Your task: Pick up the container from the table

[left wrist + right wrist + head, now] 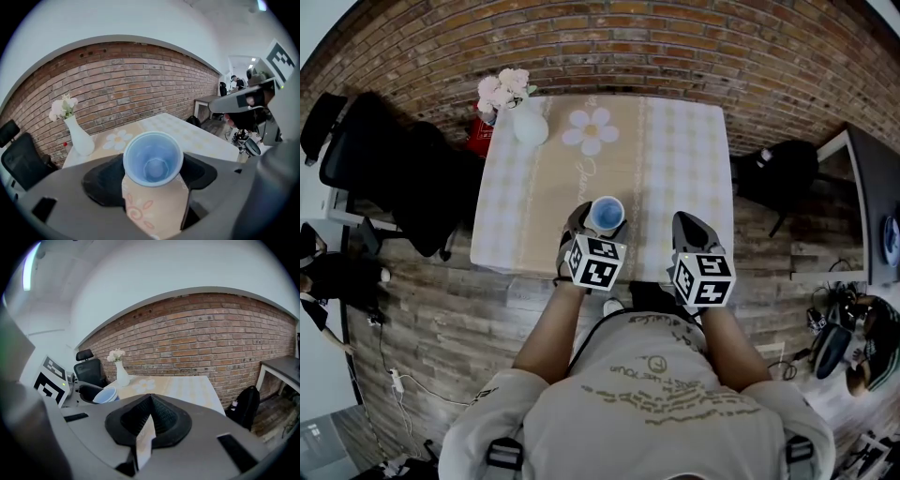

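Left gripper view | left hand-held gripper pinching blue container | right hand-held gripper pressed together, empty

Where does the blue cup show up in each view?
Head view: blue cup near the centre.
Left gripper view: centre, between the fingers.
Right gripper view: left of centre, small.
Shared landmark: the white vase with flowers.

One container, one vase, two tools.
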Motion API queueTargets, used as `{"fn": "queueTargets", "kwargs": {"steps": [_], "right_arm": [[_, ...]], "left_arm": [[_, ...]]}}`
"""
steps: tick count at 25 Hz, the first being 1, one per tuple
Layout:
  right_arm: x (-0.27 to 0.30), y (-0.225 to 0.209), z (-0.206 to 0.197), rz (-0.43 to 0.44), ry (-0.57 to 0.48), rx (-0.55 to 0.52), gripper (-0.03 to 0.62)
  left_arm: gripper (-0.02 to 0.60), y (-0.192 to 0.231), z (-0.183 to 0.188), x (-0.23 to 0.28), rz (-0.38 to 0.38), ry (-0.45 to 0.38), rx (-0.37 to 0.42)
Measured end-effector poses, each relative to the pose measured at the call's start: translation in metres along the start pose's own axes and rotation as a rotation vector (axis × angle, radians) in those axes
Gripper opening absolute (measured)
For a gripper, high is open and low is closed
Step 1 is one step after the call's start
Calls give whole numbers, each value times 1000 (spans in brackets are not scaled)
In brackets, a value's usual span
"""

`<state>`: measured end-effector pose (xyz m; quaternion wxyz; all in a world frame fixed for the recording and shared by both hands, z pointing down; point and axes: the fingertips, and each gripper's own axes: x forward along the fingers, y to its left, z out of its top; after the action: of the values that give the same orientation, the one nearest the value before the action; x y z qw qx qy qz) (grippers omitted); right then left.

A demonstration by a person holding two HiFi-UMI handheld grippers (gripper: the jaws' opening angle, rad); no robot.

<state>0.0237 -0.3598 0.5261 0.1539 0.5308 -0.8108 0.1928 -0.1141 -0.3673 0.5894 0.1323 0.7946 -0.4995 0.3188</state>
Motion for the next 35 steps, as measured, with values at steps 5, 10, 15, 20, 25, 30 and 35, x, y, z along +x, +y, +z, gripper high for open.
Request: {"fn": "queueTargets", "kwargs": {"steps": [5, 10, 15, 20, 25, 30, 35], "right_arm": [[4, 20, 7, 29, -25, -22, 0], [8, 45, 9, 72, -44, -52, 0], [13, 73, 12, 125, -59, -70, 0], [14, 98, 16, 180, -71, -76, 0], [15, 116, 18, 197, -74, -87, 0], [12, 124, 16, 199, -77, -92, 0], [8, 125, 16, 192, -84, -88, 0]], "left_arm": [[370, 15, 6, -23, 38, -8, -19], [370, 27, -2, -49, 74, 2, -79], [370, 40, -15, -72, 102, 0, -137], [370, 53, -32, -90, 108, 9, -202], [370, 64, -42, -102, 121, 8, -236], [370, 67, -46, -109, 124, 2, -238], [370, 65, -46, -111, 117, -8, -236]]}}
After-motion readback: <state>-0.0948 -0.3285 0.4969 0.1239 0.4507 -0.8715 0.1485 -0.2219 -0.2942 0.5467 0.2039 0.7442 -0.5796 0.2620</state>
